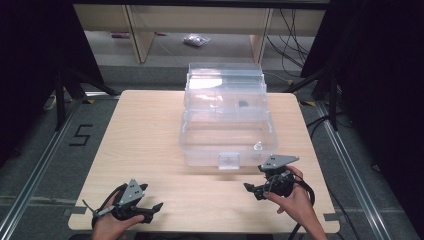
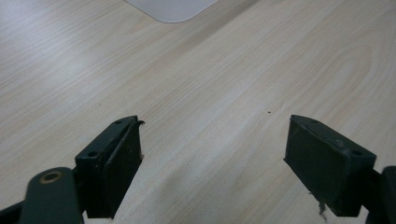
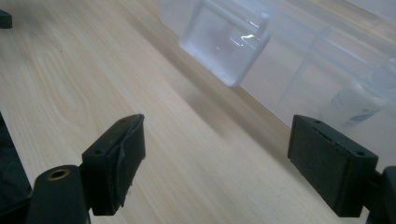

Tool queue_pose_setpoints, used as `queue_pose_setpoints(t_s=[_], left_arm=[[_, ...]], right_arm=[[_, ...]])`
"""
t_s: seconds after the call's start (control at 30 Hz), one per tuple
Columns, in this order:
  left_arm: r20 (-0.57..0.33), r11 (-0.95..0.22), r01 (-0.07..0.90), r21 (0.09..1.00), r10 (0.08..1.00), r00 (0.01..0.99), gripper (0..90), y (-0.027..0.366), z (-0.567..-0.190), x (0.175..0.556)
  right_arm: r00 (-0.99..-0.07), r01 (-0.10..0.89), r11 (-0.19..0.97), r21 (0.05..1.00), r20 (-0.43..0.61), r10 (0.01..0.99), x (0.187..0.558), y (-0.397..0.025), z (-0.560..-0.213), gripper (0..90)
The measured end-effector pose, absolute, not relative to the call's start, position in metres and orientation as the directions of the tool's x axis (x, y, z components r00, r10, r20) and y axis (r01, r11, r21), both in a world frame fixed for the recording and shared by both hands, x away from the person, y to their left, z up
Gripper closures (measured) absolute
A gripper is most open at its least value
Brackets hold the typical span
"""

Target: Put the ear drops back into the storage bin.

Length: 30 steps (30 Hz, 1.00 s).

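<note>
A clear plastic box (image 1: 200,145) stands on the wooden table (image 1: 145,130) with its lid (image 1: 225,82) swung up at the back. A small clear bottle (image 1: 258,146) stands in its front right corner, and a small dark thing (image 1: 243,104) lies farther back. My right gripper (image 1: 252,191) is open near the box's front right, jaws pointing left. In the right gripper view the gripper (image 3: 215,158) hovers over bare wood, with the front latch (image 3: 226,42) and the bottle (image 3: 359,102) ahead. My left gripper (image 1: 154,212) is open and empty at the front left (image 2: 212,154).
A rounded corner of the box (image 2: 170,9) shows at the top of the left gripper view. Bare tabletop lies left of the box and along the front edge. Dark stands and cables flank the table, and shelving stands behind it.
</note>
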<state>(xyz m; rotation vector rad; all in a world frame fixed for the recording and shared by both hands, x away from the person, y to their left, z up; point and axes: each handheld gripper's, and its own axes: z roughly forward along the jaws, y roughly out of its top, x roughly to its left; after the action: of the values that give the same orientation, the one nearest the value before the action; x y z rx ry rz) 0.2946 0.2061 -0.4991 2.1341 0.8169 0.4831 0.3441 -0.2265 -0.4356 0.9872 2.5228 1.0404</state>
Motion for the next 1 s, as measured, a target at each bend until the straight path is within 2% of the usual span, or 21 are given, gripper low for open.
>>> queue_pose_setpoints(t_s=[0.13,0.53,0.67,0.7,0.77,0.8,0.9,0.93,1.0], left_arm=[[0.067,-0.483,0.39,0.784,0.691,0.72,17.9,0.206,-0.499,0.295],[0.069,-0.484,0.388,0.784,0.69,0.721,18.0,0.206,-0.499,0.295],[0.078,-0.493,0.384,0.781,0.687,0.723,17.9,0.206,-0.499,0.295],[0.078,-0.493,0.384,0.781,0.687,0.723,17.9,0.206,-0.499,0.295],[0.058,-0.469,0.389,0.793,0.695,0.717,17.9,0.205,-0.5,0.294],[0.081,-0.493,0.385,0.78,0.69,0.719,17.9,0.206,-0.499,0.295],[0.075,-0.494,0.388,0.778,0.687,0.723,17.9,0.207,-0.498,0.295],[0.075,-0.491,0.387,0.78,0.688,0.722,18.0,0.206,-0.498,0.295],[0.076,-0.49,0.385,0.782,0.688,0.722,17.9,0.206,-0.498,0.295]], right_arm=[[-0.747,0.476,0.504,0.721,0.028,0.665,0.343,-0.228,-0.441,20.0],[-0.739,0.503,0.498,0.706,0.052,0.672,0.334,-0.232,-0.454,19.2],[-0.76,0.477,0.515,0.713,0.04,0.649,0.334,-0.234,-0.461,18.9],[-0.74,0.508,0.5,0.701,0.059,0.67,0.331,-0.234,-0.462,18.9],[-0.747,0.494,0.497,0.713,0.055,0.663,0.331,-0.233,-0.467,18.7],[-0.764,0.479,0.519,0.708,0.045,0.644,0.332,-0.235,-0.467,18.7],[-0.728,0.528,0.484,0.698,0.078,0.682,0.326,-0.233,-0.47,18.6],[-0.745,0.505,0.509,0.697,0.054,0.665,0.327,-0.236,-0.47,18.6],[-0.739,0.517,0.498,0.696,0.068,0.671,0.325,-0.236,-0.471,18.5]])
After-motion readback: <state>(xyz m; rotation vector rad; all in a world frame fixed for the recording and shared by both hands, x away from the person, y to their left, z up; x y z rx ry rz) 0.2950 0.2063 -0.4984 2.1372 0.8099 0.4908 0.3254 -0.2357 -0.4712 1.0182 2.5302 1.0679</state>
